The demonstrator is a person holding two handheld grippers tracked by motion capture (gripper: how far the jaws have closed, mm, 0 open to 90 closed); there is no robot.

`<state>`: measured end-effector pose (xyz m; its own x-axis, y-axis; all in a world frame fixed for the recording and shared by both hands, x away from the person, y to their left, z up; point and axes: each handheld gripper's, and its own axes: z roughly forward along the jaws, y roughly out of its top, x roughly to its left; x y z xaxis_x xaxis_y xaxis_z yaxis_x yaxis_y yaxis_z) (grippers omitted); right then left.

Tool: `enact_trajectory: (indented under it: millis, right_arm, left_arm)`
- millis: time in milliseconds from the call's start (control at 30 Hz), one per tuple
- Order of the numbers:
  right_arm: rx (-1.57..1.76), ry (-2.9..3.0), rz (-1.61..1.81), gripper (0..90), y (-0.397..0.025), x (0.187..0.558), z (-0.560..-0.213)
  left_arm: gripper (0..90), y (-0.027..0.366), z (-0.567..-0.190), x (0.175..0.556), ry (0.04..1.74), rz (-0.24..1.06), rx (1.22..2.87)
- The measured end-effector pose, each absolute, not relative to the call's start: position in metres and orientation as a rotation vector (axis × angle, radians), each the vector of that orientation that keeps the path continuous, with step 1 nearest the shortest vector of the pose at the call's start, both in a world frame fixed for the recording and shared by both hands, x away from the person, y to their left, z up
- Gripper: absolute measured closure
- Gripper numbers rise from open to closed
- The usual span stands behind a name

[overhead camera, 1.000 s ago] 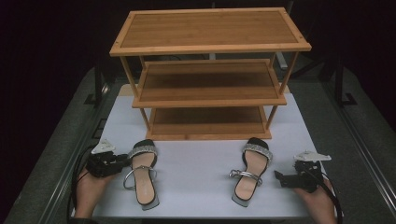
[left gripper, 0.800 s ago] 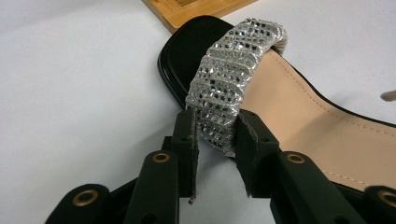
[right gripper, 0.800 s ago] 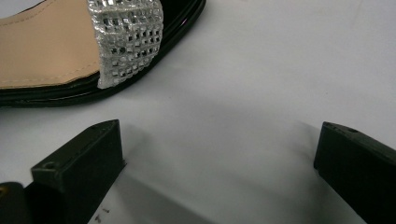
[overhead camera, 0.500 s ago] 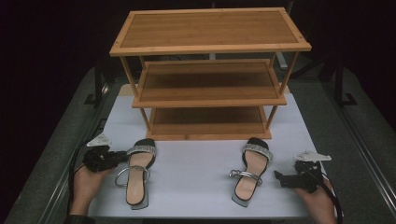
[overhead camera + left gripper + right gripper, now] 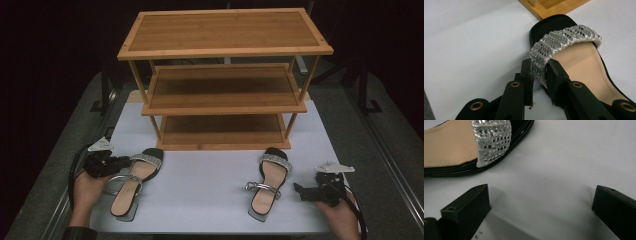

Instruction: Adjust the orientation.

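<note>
**A:** Where is the shoe being handled?

**B:** The left sandal (image 5: pixel 134 181) lies flat on the white worktop (image 5: pixel 200 185), toe pointing toward a three-tier wooden shoe rack (image 5: pixel 222 80) just beyond it. It has a tan insole, a black sole and a sparkly silver toe band (image 5: pixel 564 42). The left gripper (image 5: pixel 539 72) has its two black jaws pinched onto the outer end of that band, one jaw on each side of the strap.

**A:** And the other side?

**B:** A matching right sandal (image 5: pixel 267 182) lies well apart on the same worktop, also toe toward the rack. The right gripper (image 5: pixel 304 192) sits just beside it, touching nothing, jaws spread wide with bare worktop between them.

**A:** What could go wrong from here?

**B:** My judgement: the hold is on a soft strap near its edge, not on the sole. Lifted that way, the shoe would likely hang and swing heel down, and the heel or the loose ankle strap (image 5: pixel 122 181) could catch a shelf edge. The studded band may also slide out of the jaws if the grip is shallow
</note>
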<state>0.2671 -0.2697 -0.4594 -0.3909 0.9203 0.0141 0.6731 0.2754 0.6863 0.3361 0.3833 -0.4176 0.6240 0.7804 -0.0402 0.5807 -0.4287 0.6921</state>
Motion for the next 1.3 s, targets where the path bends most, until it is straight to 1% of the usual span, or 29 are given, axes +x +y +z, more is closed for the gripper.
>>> enact_trajectory:
  millis: [100,133,167,200,267,367,533,600,633,833,1000,1300]
  right_arm:
    - [1.441,2.164,0.872,0.6,-0.270,0.267,-0.459]
    - [1.440,2.164,0.872,0.6,-0.270,0.267,-0.459]
    - [1.440,2.164,0.872,0.6,-0.270,0.267,-0.459]
    - [1.441,2.164,0.872,0.6,-0.270,0.267,-0.459]
    - [1.440,2.164,0.872,0.6,-0.270,0.267,-0.459]
    - [1.441,2.164,0.872,0.6,-0.270,0.267,-0.459]
    - [1.441,2.165,0.872,0.6,-0.270,0.267,-0.459]
    - [1.441,2.165,0.871,0.6,-0.270,0.267,-0.459]
    - [1.441,2.165,0.871,0.6,-0.270,0.267,-0.459]
    - [1.442,2.165,0.871,0.6,-0.270,0.267,-0.459]
    - [1.437,2.166,0.871,0.6,-0.270,0.267,-0.459]
    - [1.442,2.166,0.869,0.6,-0.270,0.267,-0.459]
  left_arm:
    - [75.8,0.385,-0.418,0.337,1.062,0.375,2.156]
    - [73.9,0.386,-0.418,0.337,1.062,0.369,2.151]
    - [73.9,0.386,-0.418,0.337,1.065,0.364,2.145]
    - [71.0,0.388,-0.417,0.336,1.073,0.361,2.141]
    - [62.1,0.392,-0.413,0.334,1.086,0.365,2.134]
    - [58.2,0.405,-0.402,0.326,1.110,0.354,2.056]
    - [53.8,0.425,-0.393,0.307,1.146,0.362,2.002]
    - [51.9,0.435,-0.392,0.291,1.173,0.358,1.970]
    - [51.2,0.435,-0.392,0.291,1.173,0.358,1.970]
    - [46.3,0.450,-0.388,0.255,1.214,0.405,1.927]
    - [41.8,0.449,-0.389,0.231,1.211,0.414,1.921]
    - [32.1,0.427,-0.393,0.194,1.140,0.418,1.932]
